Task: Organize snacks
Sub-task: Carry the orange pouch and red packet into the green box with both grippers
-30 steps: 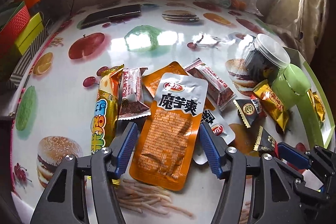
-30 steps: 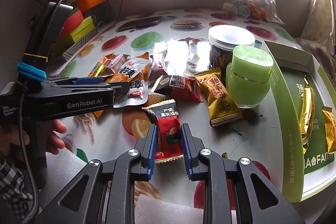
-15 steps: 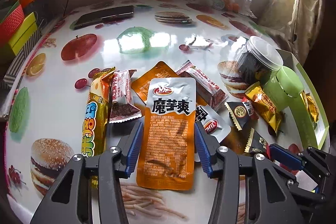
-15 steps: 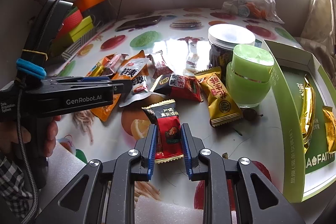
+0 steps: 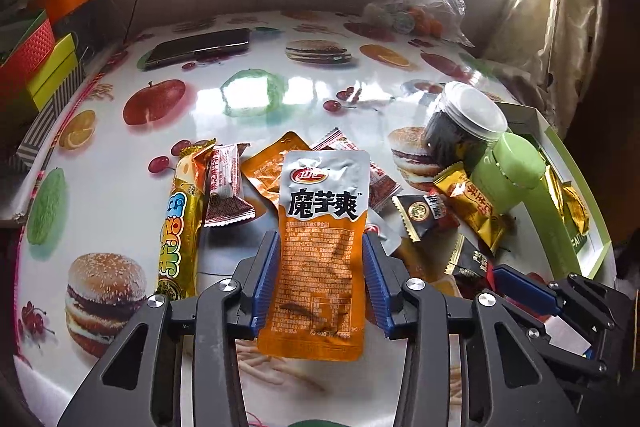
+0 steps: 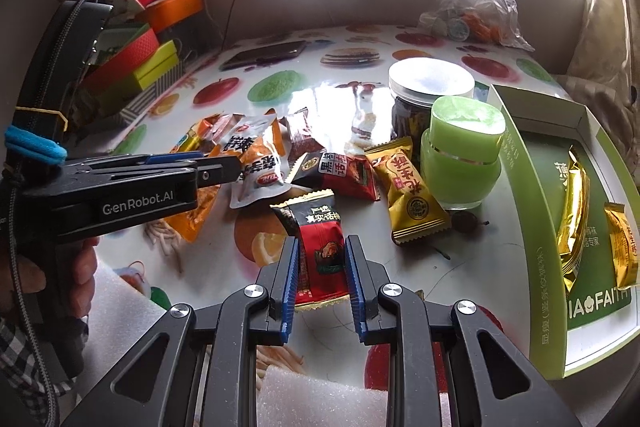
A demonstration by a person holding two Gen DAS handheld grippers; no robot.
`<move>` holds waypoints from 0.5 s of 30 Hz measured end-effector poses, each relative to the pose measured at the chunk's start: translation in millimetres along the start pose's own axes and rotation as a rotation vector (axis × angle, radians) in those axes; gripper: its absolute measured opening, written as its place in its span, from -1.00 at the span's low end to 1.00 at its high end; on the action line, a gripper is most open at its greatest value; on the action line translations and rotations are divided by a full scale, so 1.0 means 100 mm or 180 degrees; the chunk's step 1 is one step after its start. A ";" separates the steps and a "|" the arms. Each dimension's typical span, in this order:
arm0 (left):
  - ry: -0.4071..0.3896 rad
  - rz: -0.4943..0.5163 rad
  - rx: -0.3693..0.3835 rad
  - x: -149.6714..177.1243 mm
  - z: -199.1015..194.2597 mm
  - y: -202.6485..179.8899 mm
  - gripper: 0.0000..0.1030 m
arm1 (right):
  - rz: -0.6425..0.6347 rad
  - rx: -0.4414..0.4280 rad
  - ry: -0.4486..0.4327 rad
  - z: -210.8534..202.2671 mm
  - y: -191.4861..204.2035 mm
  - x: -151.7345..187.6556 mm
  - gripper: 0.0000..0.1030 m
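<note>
The left gripper (image 5: 320,279) is closed on the long sides of an orange and silver pouch (image 5: 320,247), its blue ribbed pads pressing both edges. The pouch stands up off the table with its printed face toward the camera, which suggests it is clear of the pile and ready to be carried. It is a flat foil sachet, glossy and slightly crinkled, so an edge grip probably holds only if it does not buckle.

Just left of this gripper lies a long yellow bar (image 5: 180,223), slick and tube-shaped, with a small red and white wrapper (image 5: 226,191) beside it. Ahead and to the right, more packets overlap in a loose heap on the shiny fruit-printed table (image 5: 100,163).

The right gripper (image 6: 322,283) has its jaws narrowly parted around a red and black packet (image 6: 320,251), pads against both sides; the packet appears pinched but seems to lie flat on the table. It is a small pillow pack with serrated ends. Just ahead and right sits a yellow packet (image 6: 412,195), then a squat green jar (image 6: 460,155) with a smooth lid and a clear jar (image 6: 428,95) behind it. Further right, a green cardboard box (image 6: 524,195) already holds gold packets (image 6: 576,211), so it looks like the sorting destination.
</note>
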State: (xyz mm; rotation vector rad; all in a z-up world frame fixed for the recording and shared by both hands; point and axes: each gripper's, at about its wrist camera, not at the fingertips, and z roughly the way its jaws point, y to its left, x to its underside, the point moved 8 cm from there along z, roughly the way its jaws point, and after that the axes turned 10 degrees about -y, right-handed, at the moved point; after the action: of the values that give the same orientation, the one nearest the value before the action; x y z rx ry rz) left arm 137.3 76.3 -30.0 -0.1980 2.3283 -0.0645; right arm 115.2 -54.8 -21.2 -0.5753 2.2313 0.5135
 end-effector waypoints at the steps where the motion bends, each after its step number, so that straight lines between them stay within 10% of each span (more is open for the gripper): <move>1: -0.0019 0.0016 0.0016 -0.01 -0.03 -0.03 -0.18 | 0.0011 0.0004 -0.0015 -0.02 -0.01 -0.01 -0.58; 15: -0.0220 0.0244 0.0233 -0.24 -0.36 -0.57 -0.17 | 0.0134 0.0211 -0.0364 -0.53 -0.34 -0.33 -0.58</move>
State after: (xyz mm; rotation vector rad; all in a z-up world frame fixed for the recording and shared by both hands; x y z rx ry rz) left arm 134.8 23.0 18.0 -0.0732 2.2579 -0.1032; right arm 123.6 -102.4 31.0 -0.4545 2.1469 0.4799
